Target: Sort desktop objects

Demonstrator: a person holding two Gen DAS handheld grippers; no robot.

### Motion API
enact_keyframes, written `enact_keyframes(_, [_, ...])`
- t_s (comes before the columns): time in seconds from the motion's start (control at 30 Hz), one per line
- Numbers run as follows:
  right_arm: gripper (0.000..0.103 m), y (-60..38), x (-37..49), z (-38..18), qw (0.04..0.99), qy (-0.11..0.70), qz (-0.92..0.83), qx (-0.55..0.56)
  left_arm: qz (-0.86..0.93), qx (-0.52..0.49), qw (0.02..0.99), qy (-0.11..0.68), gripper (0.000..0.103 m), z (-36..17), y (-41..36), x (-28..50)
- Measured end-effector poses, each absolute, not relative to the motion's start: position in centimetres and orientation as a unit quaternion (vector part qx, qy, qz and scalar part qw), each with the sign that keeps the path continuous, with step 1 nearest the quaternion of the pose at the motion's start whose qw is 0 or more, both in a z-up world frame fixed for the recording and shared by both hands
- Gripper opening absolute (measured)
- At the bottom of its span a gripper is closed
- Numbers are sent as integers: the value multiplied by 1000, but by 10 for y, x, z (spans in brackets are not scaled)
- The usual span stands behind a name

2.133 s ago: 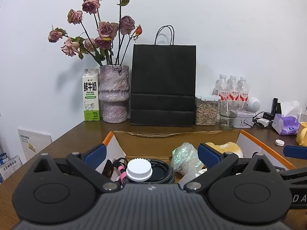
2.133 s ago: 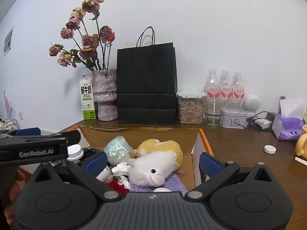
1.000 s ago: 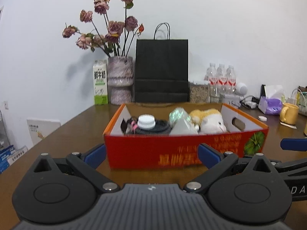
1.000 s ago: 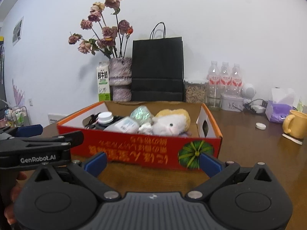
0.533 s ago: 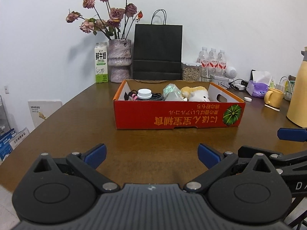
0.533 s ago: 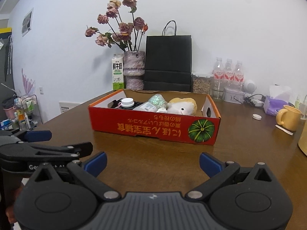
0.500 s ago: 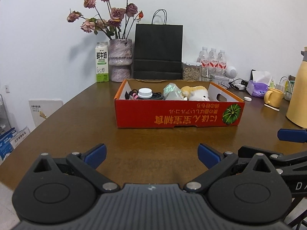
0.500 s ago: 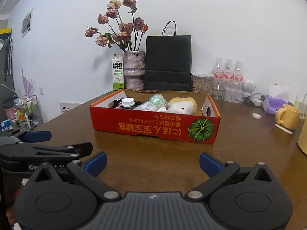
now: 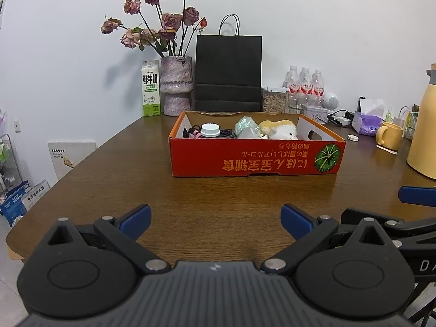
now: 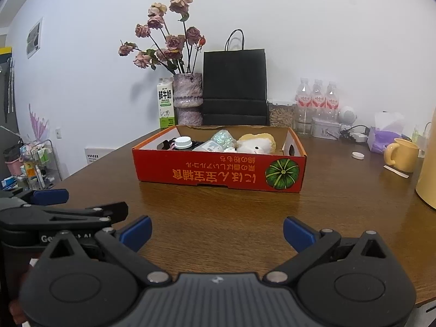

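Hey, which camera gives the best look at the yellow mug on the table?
The right wrist view: the yellow mug shows whole there, handle facing left, clear of the tissue box behind it. In the left wrist view the mug is also whole, but smaller and nearer the edge, beside the yellow jug.

Both grippers now sit well back from the red box (image 9: 256, 160): 2.1 s ago the left gripper (image 9: 215, 222) and right gripper (image 10: 217, 231) hung over its open top; now bare table (image 9: 212, 193) lies btwn fingertips and box front. Yellow jug (image 9: 423, 125) enters view at right.
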State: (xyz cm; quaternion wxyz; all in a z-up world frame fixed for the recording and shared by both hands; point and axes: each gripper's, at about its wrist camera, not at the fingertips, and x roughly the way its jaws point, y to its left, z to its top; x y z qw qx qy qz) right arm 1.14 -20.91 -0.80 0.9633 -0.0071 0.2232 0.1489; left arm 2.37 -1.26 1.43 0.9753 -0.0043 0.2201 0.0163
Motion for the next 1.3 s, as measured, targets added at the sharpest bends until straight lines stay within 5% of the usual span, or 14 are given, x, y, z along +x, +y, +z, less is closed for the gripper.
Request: enact_keyframes(1.3, [103,-207,14,-13,962,230,148,-6,18,-7,973,230,103,8,-11,25])
